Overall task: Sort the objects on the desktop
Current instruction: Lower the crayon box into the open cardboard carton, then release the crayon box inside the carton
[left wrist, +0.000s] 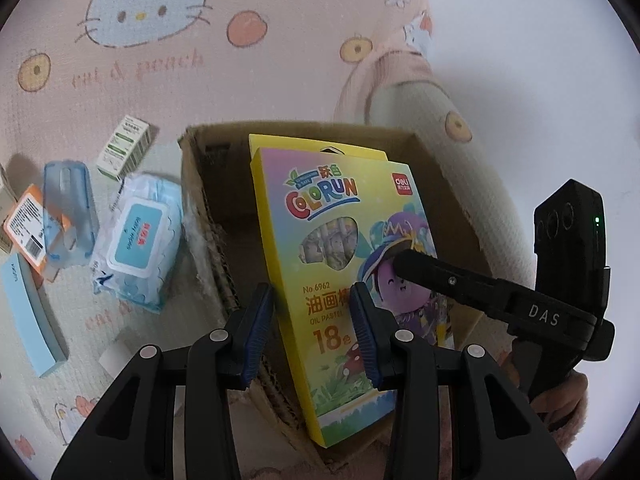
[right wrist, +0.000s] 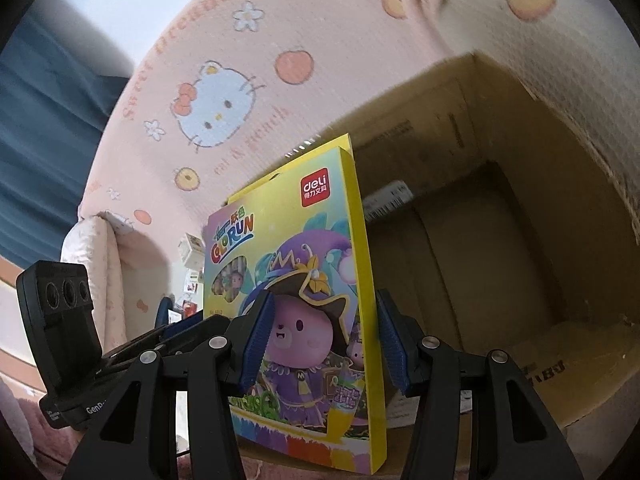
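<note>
Pink cartoon blanket underfoot — both grippers, left (left wrist: 312, 332) and right (right wrist: 320, 340), seemingly pinch the pastel box (left wrist: 340, 272) over the carton (left wrist: 440, 184) — ready to drop in.

Both wrists close above crayon box (left wrist: 340, 264)

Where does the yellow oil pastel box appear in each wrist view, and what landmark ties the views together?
Left wrist: oil pastel box centre frame, over the cardboard box.
Right wrist: the same box centre, standing left of the cardboard box's interior.
Shared landmark: the red deli logo.
</note>
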Demonstrator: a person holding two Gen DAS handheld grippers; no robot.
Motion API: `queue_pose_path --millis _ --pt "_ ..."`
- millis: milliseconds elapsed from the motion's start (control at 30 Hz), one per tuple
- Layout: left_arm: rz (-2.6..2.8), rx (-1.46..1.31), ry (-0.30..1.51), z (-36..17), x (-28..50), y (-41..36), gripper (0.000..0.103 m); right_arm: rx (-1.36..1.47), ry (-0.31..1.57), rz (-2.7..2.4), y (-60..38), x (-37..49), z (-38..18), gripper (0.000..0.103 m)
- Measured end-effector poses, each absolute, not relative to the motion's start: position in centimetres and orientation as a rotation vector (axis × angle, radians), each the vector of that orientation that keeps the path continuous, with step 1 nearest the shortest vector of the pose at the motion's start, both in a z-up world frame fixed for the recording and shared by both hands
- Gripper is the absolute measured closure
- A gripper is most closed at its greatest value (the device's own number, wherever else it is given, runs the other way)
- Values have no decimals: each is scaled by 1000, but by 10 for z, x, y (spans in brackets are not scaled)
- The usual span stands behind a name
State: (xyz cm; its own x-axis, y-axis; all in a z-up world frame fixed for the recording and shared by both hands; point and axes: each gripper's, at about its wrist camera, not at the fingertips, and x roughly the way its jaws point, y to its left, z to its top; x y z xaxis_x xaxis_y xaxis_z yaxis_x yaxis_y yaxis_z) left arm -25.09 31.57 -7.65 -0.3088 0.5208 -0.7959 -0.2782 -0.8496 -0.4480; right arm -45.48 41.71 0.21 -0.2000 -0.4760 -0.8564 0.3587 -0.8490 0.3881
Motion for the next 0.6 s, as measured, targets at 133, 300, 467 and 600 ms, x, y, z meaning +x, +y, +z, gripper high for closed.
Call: queue_pose_path --millis 133,300,467,600 --pt "2179 -1496 -299 -82 -251 318 59 1579 -131 -2061 418 -458 -7 54" --pt "2182 -1535 -264 -85 -257 323 59 1649 -162 -1990 417 -474 -21 54" --pt "2191 -1554 -113 -80 -256 339 60 1726 -83 -1955 409 -483 -31 56" --pt "2154 -1518 -42 -75 -248 354 61 1750 117 -1919 382 -473 -39 51"
